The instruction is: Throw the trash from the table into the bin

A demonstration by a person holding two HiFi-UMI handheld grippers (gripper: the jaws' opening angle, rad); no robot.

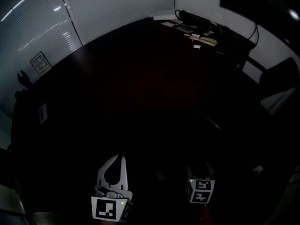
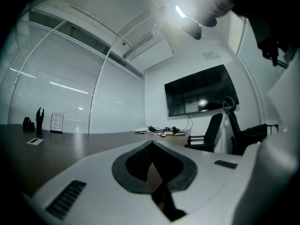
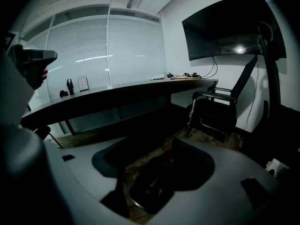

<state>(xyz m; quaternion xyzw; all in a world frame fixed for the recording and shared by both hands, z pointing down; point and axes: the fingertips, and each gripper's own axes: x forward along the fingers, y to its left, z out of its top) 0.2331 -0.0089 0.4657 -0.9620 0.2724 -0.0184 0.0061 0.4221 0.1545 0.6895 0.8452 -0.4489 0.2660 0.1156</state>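
The view from my head is very dark. My left gripper (image 1: pixel 119 157) hovers over the near edge of the dark table (image 1: pixel 140 78), level, its white jaws together and nothing in them; it shows the same in the left gripper view (image 2: pixel 150 144). My right gripper (image 1: pixel 199 170) is beside the table and tilts down. In the right gripper view its jaws (image 3: pixel 150 149) stand wide apart and empty above a dark bin (image 3: pixel 150 191) on the floor, with dim contents inside. Small papers and other loose items (image 1: pixel 201 34) lie at the table's far end.
Cables and a black device (image 1: pixel 192 18) share the far end with those items. A black chair (image 3: pixel 215 111) stands by the table, under a wall screen (image 3: pixel 225 29). A framed card (image 1: pixel 40 62) and a small tag (image 1: pixel 43 112) lie at the table's left side.
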